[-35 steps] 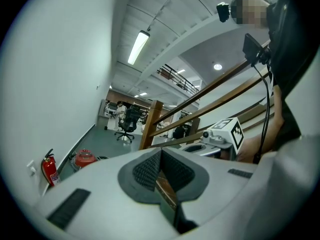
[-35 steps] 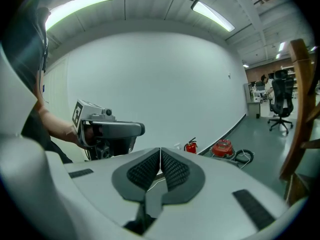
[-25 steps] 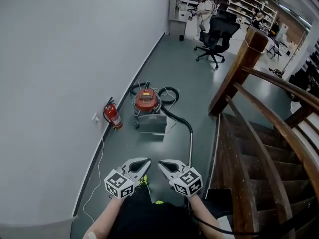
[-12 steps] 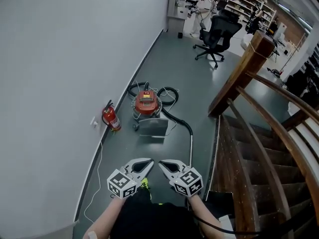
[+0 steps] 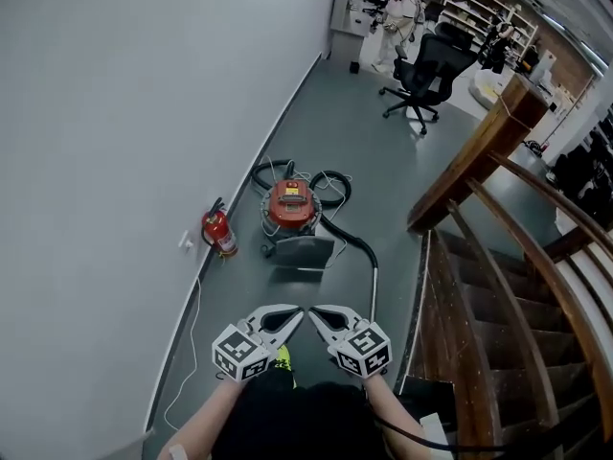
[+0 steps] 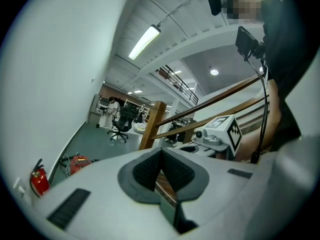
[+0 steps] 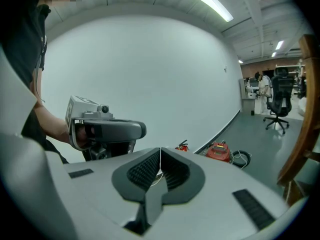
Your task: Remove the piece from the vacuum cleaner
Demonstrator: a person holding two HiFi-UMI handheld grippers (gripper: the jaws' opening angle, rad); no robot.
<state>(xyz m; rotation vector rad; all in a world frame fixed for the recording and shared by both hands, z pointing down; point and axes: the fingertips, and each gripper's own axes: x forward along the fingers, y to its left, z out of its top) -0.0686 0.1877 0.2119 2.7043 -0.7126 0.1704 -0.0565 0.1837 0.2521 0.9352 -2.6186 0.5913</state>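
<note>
A red vacuum cleaner stands on the grey floor by the wall, well ahead of me, with a black hose curling round it and a metal tube running back toward me. A grey floor nozzle lies just in front of it. The vacuum cleaner shows small in the left gripper view and the vacuum cleaner small in the right gripper view. My left gripper and right gripper are held close to my body, tips nearly meeting, both shut and empty, far from the machine.
A red fire extinguisher stands against the white wall left of the vacuum. A wooden staircase with a railing rises on the right. A black office chair and people at desks are far down the room. A white cable trails along the wall.
The view has shifted slightly forward and up; the vacuum cleaner sits a little lower right in the frame. Both grippers stay shut and side by side.
</note>
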